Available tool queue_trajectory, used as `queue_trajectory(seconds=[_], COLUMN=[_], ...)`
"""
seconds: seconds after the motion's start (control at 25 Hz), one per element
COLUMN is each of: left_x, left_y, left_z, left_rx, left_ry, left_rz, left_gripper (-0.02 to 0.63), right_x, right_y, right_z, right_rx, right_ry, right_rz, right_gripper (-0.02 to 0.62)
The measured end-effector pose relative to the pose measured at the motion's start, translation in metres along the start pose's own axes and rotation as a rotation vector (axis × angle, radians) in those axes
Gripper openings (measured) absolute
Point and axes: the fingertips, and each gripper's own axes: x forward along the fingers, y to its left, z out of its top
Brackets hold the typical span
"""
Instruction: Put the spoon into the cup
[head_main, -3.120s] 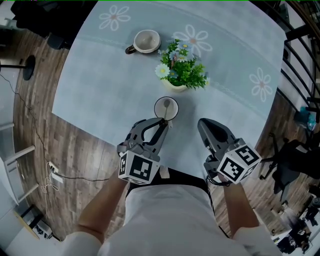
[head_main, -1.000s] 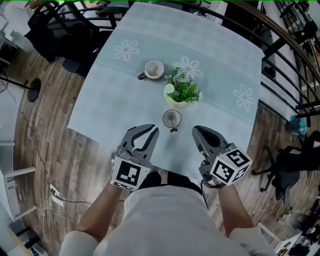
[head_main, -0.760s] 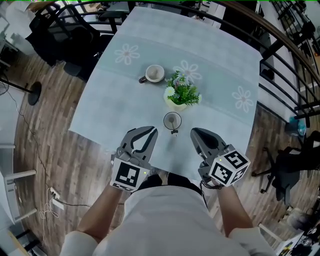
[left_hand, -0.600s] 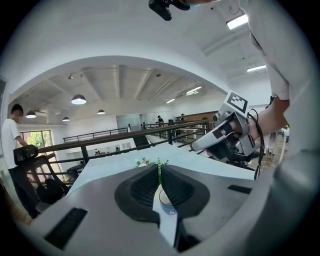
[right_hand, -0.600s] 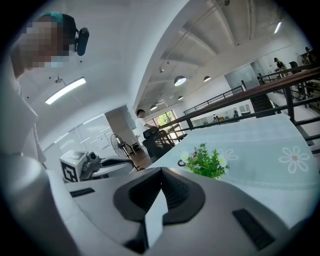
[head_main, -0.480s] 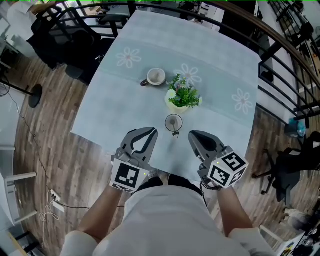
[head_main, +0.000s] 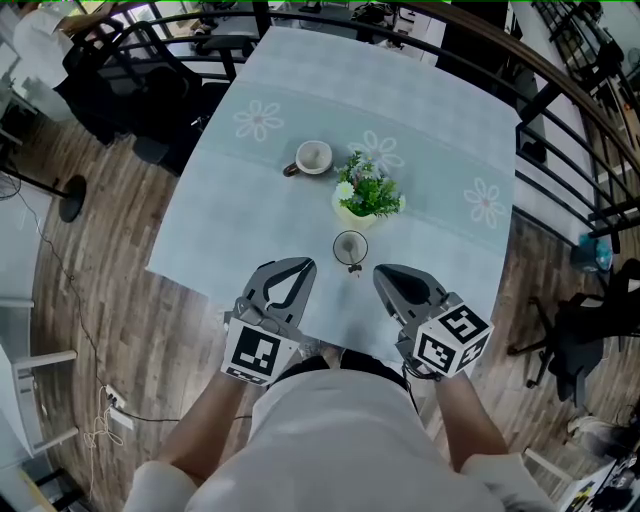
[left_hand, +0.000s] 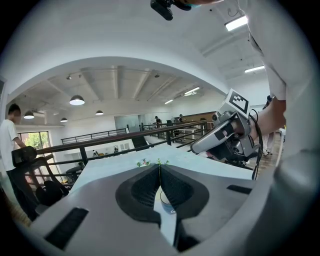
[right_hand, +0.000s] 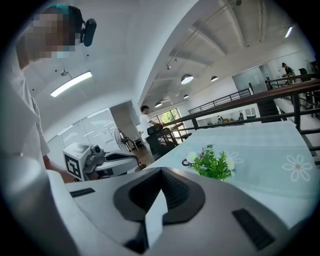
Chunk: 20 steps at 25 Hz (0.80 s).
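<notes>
HEAD VIEW: Cup (head_main: 350, 247) on blue cloth (head_main: 420, 110) near its front edge, spoon (head_main: 352, 262) already inside, handle leaning over near rim toward person (head_main: 340, 440). Plant (head_main: 368, 195) just behind cup; mug (head_main: 313, 157) farther back, left of plant, well apart from cup. L gripper (head_main: 304, 264) and R gripper (head_main: 381, 272) held side by side over front edge, one each side of cup, neither touching it, tips aimed away from person. Marker cubes (head_main: 262, 352) nearest person. Wood floor (head_main: 100, 300) and black railing (head_main: 560, 90) on all sides. Black chairs (head_main: 130, 95) beyond cloth's far-left corner.

L GRIPPER VIEW: Jaws pressed together at tips, having just closed, w/ nothing between them. Part of cup glimpsed through slot below tips. Spoon not made out from here. Plant's top peeking over jaws; R gripper at right, in person's hand. Bystander (left_hand: 10, 150) at far left by railing; round lamps (left_hand: 76, 100) on ceiling.

R GRIPPER VIEW: Jaws closed tip to tip, empty; pale sliver showing through slot below. Plant ahead to right, mug just beside it at left. L gripper at left, marker cube showing. Cup and spoon hidden behind jaws here. Person's white top filling left edge. Figure in white (right_hand: 145, 120) in bkgd; daisy print (right_hand: 297, 167) on cloth at far right
</notes>
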Motion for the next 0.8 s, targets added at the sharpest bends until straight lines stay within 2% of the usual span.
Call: queue_trajectory(seconds=[0.2,0.8], left_x=[0.003,0.007], left_y=[-0.002,-0.011], left_z=[0.005,-0.004], left_rx=[0.016,-0.001], left_ry=[-0.017,0.006], left_rz=[-0.009,-0.015], left_gripper=[0.025,0.023], right_x=[0.001,-0.002], right_y=[0.000,-0.002], right_z=[-0.002,-0.008], right_rx=[-0.004,-0.001], right_ry=[0.006,0.024], right_rz=[0.002,0.010], right_gripper=[0.023,0.023])
